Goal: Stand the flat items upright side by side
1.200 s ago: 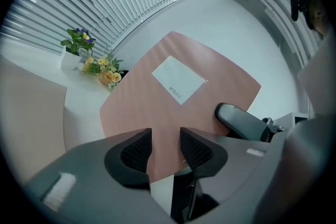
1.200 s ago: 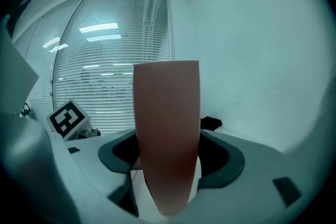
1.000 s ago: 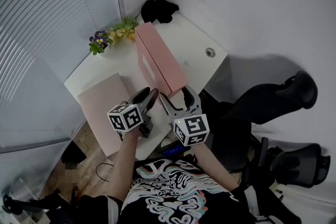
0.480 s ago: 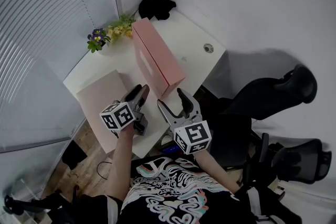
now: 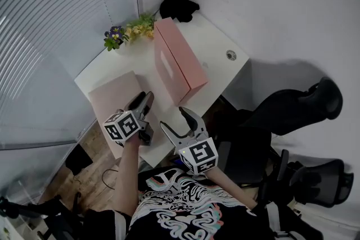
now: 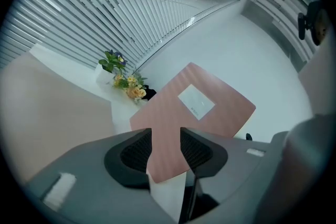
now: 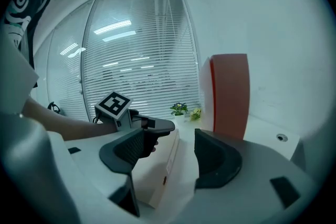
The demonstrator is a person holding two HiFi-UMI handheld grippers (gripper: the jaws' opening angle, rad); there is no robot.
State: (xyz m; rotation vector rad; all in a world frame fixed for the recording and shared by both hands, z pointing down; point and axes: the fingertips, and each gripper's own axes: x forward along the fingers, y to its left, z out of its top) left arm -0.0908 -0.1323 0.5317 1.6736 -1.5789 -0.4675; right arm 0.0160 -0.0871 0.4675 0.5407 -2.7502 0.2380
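Pink box [image 5: 179,67] stood upright on the white desk [image 5: 216,45] ahead of my left gripper [image 5: 144,100] and right gripper [image 5: 173,119], both jaws apart, empty; blinds [image 5: 56,19] ran off left of them.

We find no legible text. White label [image 6: 196,100] on the pink box [image 6: 164,115]: print too small to read. Left marker cube [image 5: 122,127] and right marker cube [image 5: 201,155]: square patterns, no lettering.

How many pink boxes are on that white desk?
2. The upright box stands on edge across the desk's middle; the flat box lies on the desk's left part. None appears hidden.
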